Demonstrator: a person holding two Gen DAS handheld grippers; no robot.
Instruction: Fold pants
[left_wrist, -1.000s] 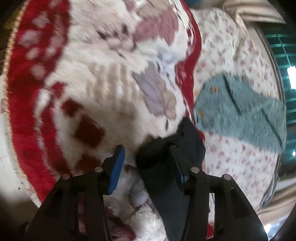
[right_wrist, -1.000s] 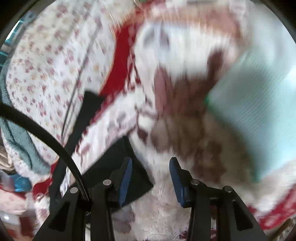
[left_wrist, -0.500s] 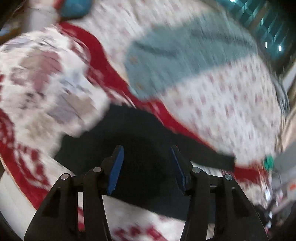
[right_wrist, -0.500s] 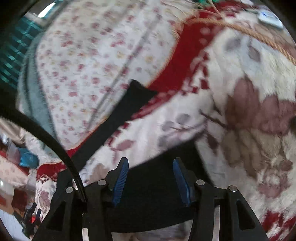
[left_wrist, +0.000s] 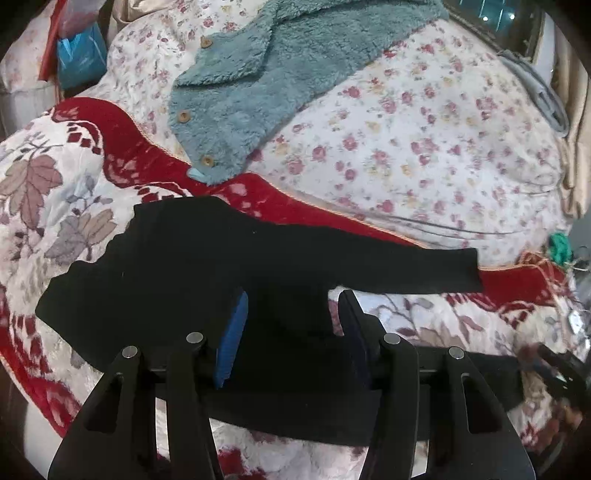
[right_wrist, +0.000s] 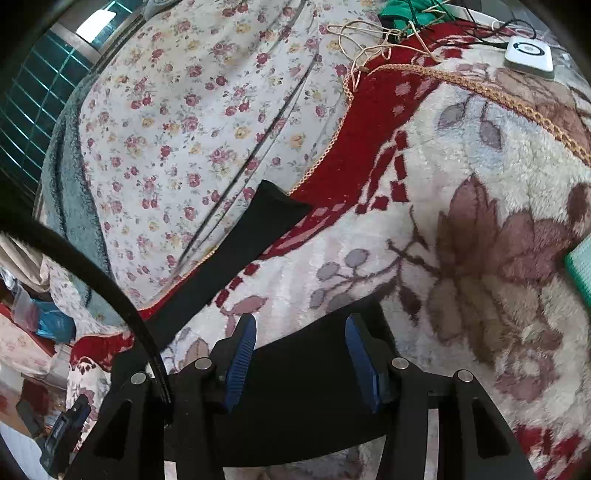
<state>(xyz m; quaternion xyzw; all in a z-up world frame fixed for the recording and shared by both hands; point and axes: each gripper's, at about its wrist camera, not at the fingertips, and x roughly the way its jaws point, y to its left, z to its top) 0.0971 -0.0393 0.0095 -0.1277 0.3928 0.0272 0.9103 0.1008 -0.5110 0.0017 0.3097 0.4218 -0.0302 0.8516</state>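
Observation:
Black pants (left_wrist: 192, 266) lie spread flat on a red and cream leaf-patterned blanket (left_wrist: 48, 199). One leg runs to the right, its cuff (left_wrist: 461, 273) on the red border; the other leg passes under my left gripper. My left gripper (left_wrist: 291, 306) is open and empty, hovering over the crotch area. In the right wrist view, my right gripper (right_wrist: 301, 328) is open and empty above a leg end (right_wrist: 314, 369), with the far leg (right_wrist: 251, 243) stretching diagonally up to its cuff.
A teal fleece garment (left_wrist: 258, 81) lies on a floral sheet (left_wrist: 424, 147) beyond the blanket. A white device (right_wrist: 530, 55), cords and green yarn (right_wrist: 406, 14) sit at the blanket's far corner. A black cable (right_wrist: 92, 273) crosses the right wrist view.
The left gripper has let go of the pants and swung to face them laid out. The right gripper has drawn back over a leg end. The pants now lie flat.

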